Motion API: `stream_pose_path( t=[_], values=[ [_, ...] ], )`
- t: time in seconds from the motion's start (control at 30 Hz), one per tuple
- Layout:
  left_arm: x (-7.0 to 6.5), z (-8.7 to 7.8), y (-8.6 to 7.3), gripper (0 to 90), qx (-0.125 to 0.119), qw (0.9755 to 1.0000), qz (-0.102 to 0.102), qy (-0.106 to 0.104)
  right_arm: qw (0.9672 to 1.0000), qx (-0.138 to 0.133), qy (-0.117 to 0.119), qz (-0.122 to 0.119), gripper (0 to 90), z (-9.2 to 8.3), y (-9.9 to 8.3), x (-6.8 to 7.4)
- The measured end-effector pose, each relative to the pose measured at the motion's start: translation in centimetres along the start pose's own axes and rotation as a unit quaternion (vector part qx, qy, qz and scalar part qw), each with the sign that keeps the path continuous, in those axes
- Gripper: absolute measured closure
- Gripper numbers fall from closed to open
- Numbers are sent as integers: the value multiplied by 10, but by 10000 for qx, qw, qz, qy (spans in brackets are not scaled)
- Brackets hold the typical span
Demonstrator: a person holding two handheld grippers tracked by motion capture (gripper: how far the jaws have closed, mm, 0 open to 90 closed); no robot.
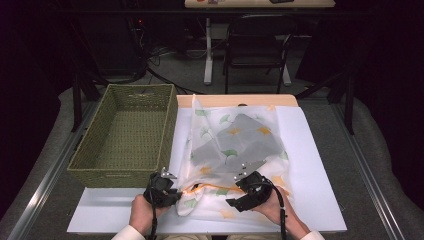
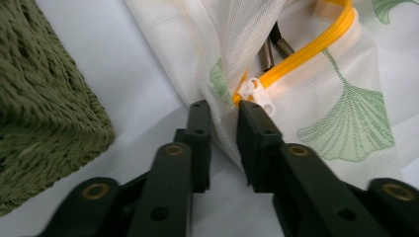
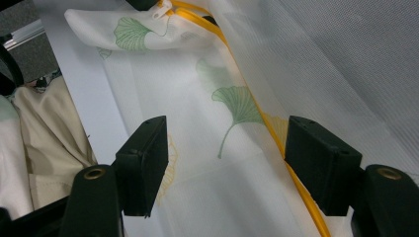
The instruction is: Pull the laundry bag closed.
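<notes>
Left hand-held gripper [image 2: 223, 113] is pinched on the mesh bag [image 1: 235, 150] beside its white zipper pull [image 2: 257, 94], on the desk [image 1: 320, 165]. Right hand-held gripper [image 3: 225, 143] hovers apart over the yellow zipper [image 3: 276, 138]. Zipper looks partly open, basket [image 1: 125, 135] empty: early stage, I judge.

— What sits left of the white board [image 1: 320, 165] on the table [image 1: 235, 100]?
— A woven green basket [image 1: 125, 137], its edge just beside the board.
— And beyond the table?
— A dark folding chair [image 1: 257, 45] on the grey floor [image 1: 175, 70], beside cables [image 1: 150, 60].
</notes>
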State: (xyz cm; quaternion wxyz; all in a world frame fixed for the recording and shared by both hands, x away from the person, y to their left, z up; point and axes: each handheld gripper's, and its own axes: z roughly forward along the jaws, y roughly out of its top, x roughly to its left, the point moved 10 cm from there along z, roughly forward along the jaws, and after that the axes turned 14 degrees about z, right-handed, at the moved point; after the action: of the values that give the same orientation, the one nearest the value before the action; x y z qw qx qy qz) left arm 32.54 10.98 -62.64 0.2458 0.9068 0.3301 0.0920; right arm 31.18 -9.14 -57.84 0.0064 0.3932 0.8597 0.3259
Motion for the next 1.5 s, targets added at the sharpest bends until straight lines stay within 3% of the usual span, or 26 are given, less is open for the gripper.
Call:
stream_pose_path(
  t=[0.2, 0.33, 0.5, 0.83, 1.0, 1.27, 1.5],
  values=[
    [-8, 1, 5, 887, -113, 9997, 117, -200, 10000, -32, 44, 34, 361, 3, 4, 4],
    [-15, -2, 12, 893, -256, 9988, 294, -290, 9999, -33, 75, 65, 394, 6, 6, 8],
    [-26, -9, 22, 894, -509, 9971, 360, -425, 9997, -38, 225, 127, 378, 11, 11, 17],
    [-38, -15, 30, 893, -741, 9940, 452, -672, 9988, 97, 448, 150, 535, 34, 21, 44],
    [-41, -17, 33, 893, -841, 9926, 471, -745, 9987, 214, 438, 149, 597, 51, 26, 54],
    [-45, -21, 34, 893, -903, 9909, 571, -820, 9972, 420, 385, 475, 685, 71, 27, 52],
    [-46, -21, 35, 893, -907, 9907, 563, -844, 9974, 377, 405, 454, 749, 70, 28, 47]
  ],
)
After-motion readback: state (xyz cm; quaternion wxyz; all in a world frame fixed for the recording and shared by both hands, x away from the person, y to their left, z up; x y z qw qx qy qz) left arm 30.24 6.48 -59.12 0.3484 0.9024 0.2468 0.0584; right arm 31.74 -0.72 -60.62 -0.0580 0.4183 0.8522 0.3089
